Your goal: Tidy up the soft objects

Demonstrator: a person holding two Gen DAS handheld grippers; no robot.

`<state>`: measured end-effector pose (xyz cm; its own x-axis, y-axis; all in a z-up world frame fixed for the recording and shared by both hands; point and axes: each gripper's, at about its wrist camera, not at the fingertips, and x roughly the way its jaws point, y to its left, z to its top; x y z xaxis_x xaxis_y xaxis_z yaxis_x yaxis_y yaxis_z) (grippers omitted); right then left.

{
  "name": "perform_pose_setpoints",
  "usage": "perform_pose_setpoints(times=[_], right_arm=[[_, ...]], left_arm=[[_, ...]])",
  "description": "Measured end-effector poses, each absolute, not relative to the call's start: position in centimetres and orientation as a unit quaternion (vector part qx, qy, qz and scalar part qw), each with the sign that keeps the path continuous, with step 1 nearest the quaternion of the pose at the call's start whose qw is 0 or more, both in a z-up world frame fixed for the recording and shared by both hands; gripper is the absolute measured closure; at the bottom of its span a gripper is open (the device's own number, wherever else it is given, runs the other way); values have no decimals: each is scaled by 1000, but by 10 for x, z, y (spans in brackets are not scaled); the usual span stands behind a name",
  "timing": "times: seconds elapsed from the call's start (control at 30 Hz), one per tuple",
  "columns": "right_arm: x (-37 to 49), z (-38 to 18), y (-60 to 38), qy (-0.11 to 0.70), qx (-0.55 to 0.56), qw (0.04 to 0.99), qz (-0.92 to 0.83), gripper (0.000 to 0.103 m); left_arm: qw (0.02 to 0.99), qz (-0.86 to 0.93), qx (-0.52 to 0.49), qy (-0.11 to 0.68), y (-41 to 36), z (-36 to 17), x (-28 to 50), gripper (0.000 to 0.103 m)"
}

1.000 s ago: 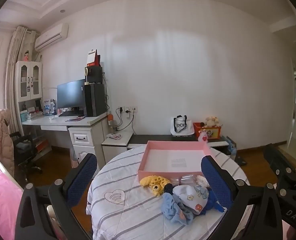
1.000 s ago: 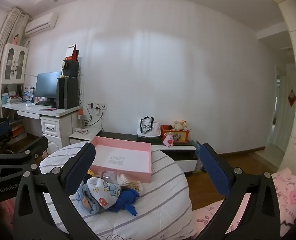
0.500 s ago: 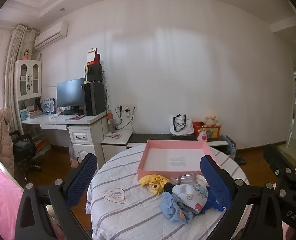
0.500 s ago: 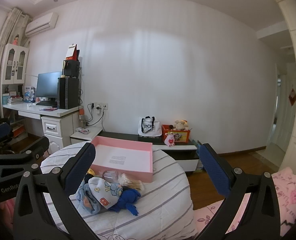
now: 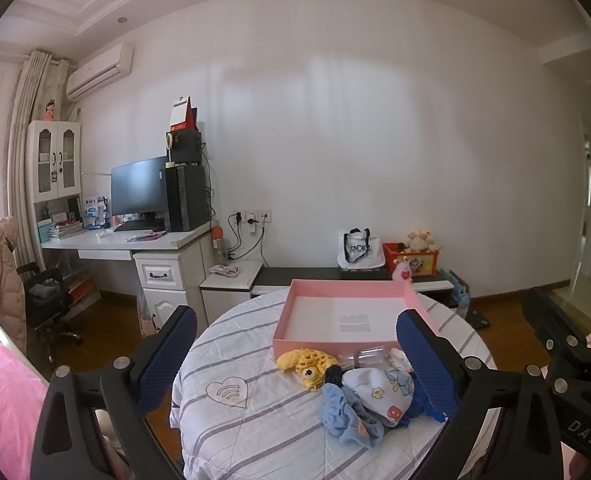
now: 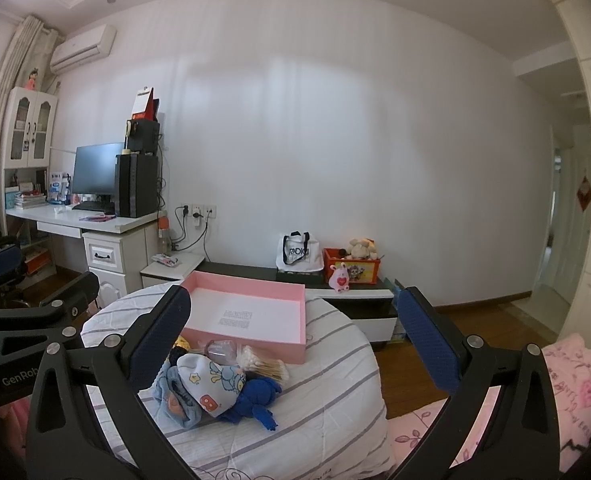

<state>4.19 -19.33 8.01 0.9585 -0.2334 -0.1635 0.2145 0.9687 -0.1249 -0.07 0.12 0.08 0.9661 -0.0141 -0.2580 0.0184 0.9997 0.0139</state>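
Clearly nothing was sorted yet: both grippers, left (image 5: pixel 295 354) and right (image 6: pixel 293 334), hovered with jaws wide above the clothes (image 5: pixel 369 406) beside the box (image 5: pixel 347 318); next, a descent.

You have one pink box (image 5: pixel 347 318) on the worktop (image 5: pixel 255 432). In front of it you can count one yellow knitted toy (image 5: pixel 305 362), one printed white cloth (image 5: pixel 379 394), one light blue cloth (image 5: pixel 347 420), one dark blue soft toy (image 6: pixel 257 398), one clear plastic item (image 6: pixel 223 348) and one bundle of cotton swabs (image 6: pixel 261 364). You hold two hand-held grippers, one left (image 5: pixel 295 360) and one right (image 6: pixel 295 344).
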Motion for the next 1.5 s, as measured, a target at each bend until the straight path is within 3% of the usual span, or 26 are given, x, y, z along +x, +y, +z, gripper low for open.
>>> perform_pose_setpoints(times=[1.5], right_arm=[[44,70,-192,99,-52,988,-110,0]], left_arm=[[990,-1,11,139,3,2,6,0]])
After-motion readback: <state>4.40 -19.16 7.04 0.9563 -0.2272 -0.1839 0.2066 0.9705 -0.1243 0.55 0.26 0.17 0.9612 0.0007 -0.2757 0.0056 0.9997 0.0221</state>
